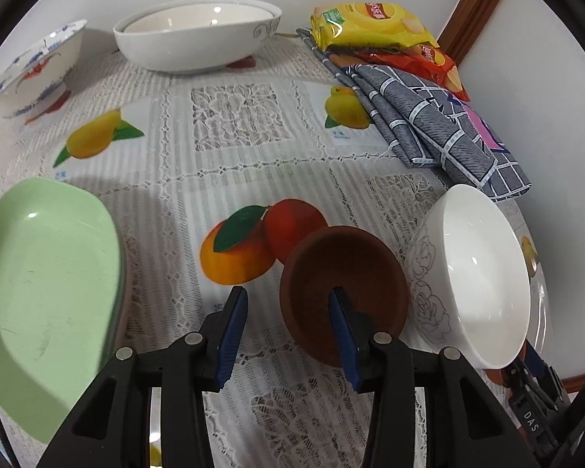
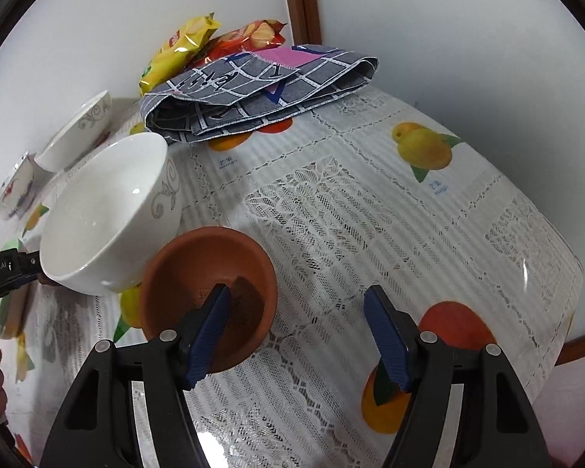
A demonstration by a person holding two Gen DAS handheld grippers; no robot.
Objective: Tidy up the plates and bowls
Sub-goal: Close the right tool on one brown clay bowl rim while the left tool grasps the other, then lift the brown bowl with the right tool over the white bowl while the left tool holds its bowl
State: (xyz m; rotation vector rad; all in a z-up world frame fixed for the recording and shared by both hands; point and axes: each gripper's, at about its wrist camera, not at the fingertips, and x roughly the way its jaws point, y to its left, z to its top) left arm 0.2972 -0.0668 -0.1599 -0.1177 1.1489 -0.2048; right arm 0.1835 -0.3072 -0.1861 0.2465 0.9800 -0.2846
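blue-padded left gripper [image 1: 288, 308] straddles the near rim of the small brown clay bowl [image 1: 343, 292] on the counter [image 1: 253, 179], jaws part open, gripping nothing yet. right gripper [image 2: 296, 312] does likewise from the other side, jaws wider, probably to steady it. white porcelain bowl [image 1: 475, 277] sits just beside.

"DAS" in white on the black right tongs [image 1: 532, 417], just right of white bowl [image 1: 483, 284]. "nRobot.AI" on the left tongs [image 2: 4, 269], at bowl's left. Snack bag [image 1: 370, 25] and tablecloth print too small to read.
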